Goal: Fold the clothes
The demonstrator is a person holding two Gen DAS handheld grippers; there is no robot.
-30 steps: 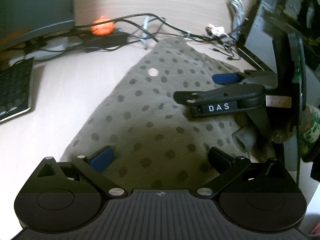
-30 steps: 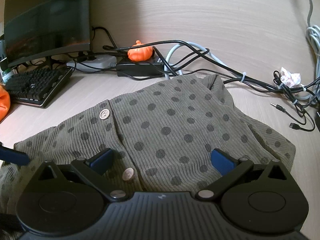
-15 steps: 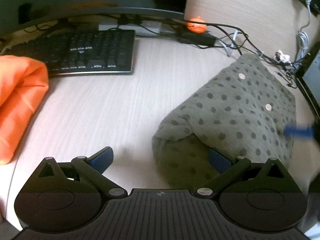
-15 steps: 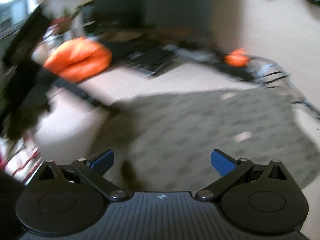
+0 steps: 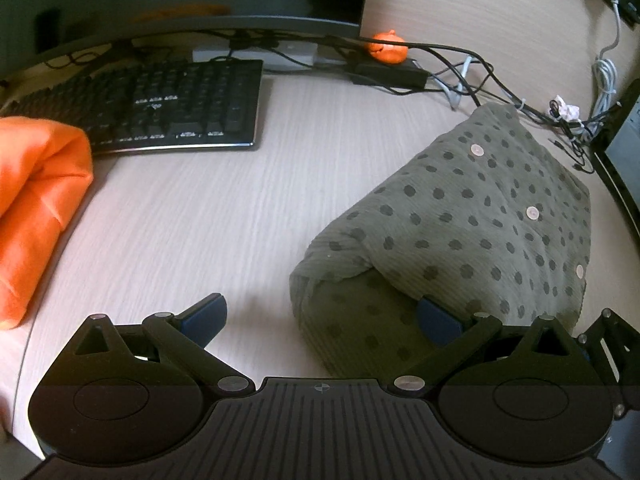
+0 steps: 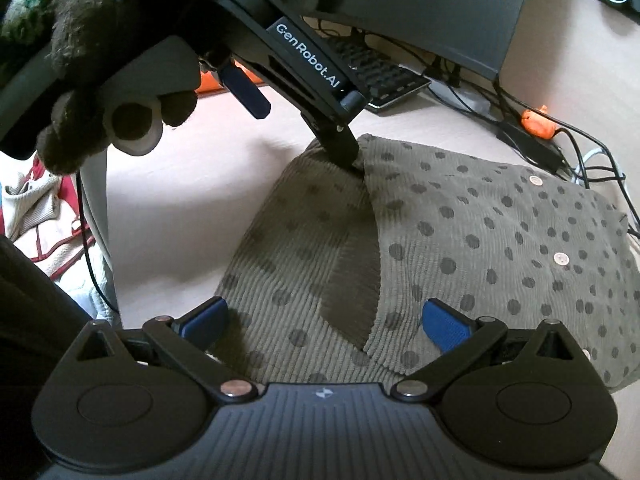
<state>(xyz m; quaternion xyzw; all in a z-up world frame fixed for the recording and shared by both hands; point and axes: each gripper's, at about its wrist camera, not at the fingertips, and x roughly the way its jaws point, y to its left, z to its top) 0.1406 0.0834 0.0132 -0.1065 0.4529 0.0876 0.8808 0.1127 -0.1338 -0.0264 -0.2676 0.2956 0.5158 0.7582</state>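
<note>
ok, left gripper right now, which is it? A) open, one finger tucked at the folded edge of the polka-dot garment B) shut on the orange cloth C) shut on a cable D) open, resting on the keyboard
A: the left gripper is open; one of its fingers pokes in at the fold of the polka-dot garment, the other hangs clear of it.

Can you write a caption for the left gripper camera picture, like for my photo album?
Open left gripper at the corner of the folded dotted green shirt on a desk.
</note>
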